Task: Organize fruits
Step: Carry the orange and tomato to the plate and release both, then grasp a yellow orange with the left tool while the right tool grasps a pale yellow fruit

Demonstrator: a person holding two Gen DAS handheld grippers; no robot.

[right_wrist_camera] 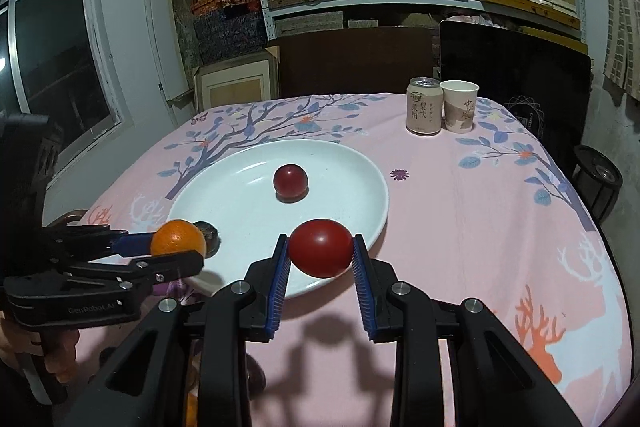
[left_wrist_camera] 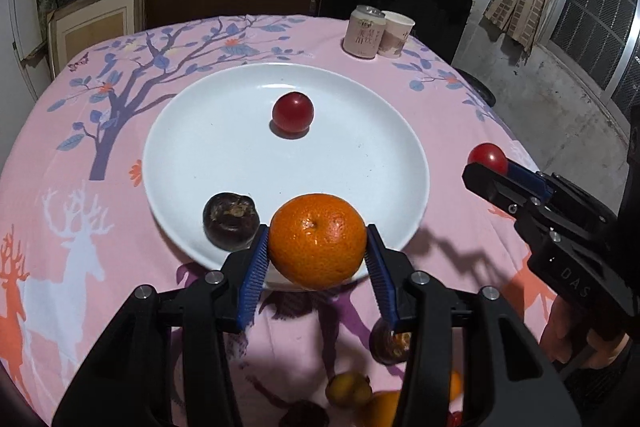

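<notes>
- On the pink tablecloth [left_wrist_camera: 120, 267] with its deer and tree print sits a wide white plate [left_wrist_camera: 224, 155] — one dark red round fruit [left_wrist_camera: 293, 113] lies near its middle, and a brown-black, rough-topped fruit [left_wrist_camera: 231, 221] rests at its near left rim.
- Over the plate's near edge, the left gripper [left_wrist_camera: 317, 247] is clamped on a mandarin orange [left_wrist_camera: 317, 239], blue pads pressing both sides; its stem dimple faces up and slightly toward the camera.
- To the right, the right gripper [right_wrist_camera: 321, 255] pinches a red tomato [right_wrist_camera: 321, 248], nearly closed around it, just over the plate's near right rim; the tomato's long axis runs across, pad to pad.
- At the far right of the table, a drink can [right_wrist_camera: 424, 105] and a paper cup [right_wrist_camera: 459, 105] stand upright, touching.
- More fruit lies blurred on the cloth below the left gripper.
</notes>
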